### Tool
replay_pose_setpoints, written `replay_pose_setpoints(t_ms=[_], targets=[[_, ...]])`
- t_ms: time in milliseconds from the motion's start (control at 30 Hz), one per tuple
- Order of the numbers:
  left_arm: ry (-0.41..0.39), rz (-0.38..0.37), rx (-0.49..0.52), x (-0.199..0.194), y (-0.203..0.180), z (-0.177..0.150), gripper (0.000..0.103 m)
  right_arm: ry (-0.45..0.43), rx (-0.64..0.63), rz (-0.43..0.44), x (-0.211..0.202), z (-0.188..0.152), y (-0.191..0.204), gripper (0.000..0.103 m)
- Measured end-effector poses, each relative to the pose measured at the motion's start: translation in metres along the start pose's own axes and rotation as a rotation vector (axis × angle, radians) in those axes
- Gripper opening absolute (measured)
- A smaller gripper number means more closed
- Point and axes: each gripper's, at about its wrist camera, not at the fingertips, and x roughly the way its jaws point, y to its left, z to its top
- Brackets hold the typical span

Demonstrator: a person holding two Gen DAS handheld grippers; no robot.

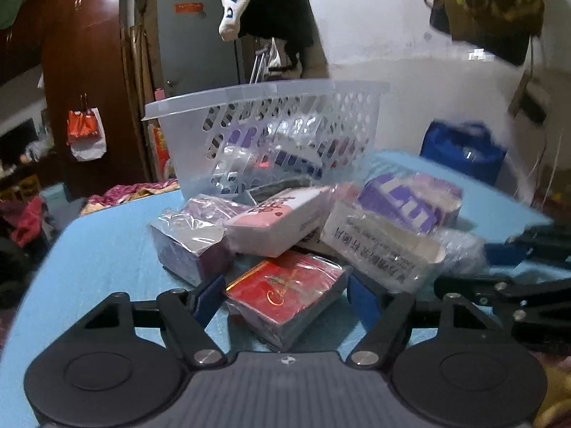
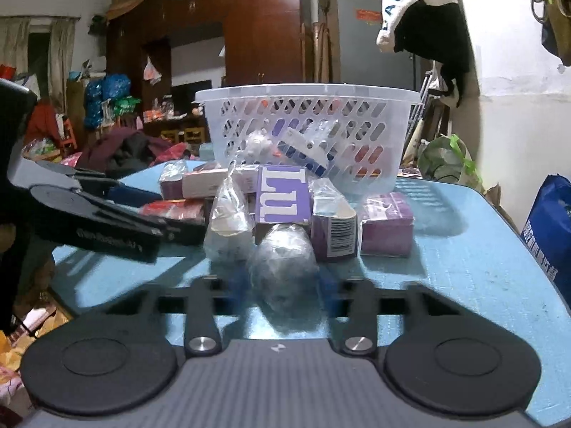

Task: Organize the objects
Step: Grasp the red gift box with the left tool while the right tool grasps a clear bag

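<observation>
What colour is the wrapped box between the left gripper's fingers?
Red with gold script, on the wrapped box; clearest in the left wrist view.

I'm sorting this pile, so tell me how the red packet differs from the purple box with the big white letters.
The red packet lies flat at the near edge of the pile, between the left claw's blue fingers; the purple box stands upright mid-pile. The red packet has gold script, the purple box bold white block letters. The red packet is wrapped in clear plastic; no wrap is evident on the purple box. Both sit on the blue table, outside the basket.
</observation>
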Motion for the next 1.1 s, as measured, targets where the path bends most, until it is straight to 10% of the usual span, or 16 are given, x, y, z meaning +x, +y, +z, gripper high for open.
replay_pose_setpoints(t_ms=[767, 967, 1100], targets=[[-0.172, -0.069, -0.104, -0.04, 0.019, -0.003, 0.078, -0.063, 0.017, -0.046, -0.029, 0.018, -0.021, 0.04], [-0.343, -0.1, -0.129, -0.063, 0.033, 0.09, 0.078, -0.241, -0.029, -0.022, -0.028, 0.098, -0.029, 0.04], [-0.28, -0.035, -0.131, -0.023, 0.05, 0.16, 0.078, -0.29, -0.049, -0.038, 0.019, 0.169, -0.048, 0.04]])
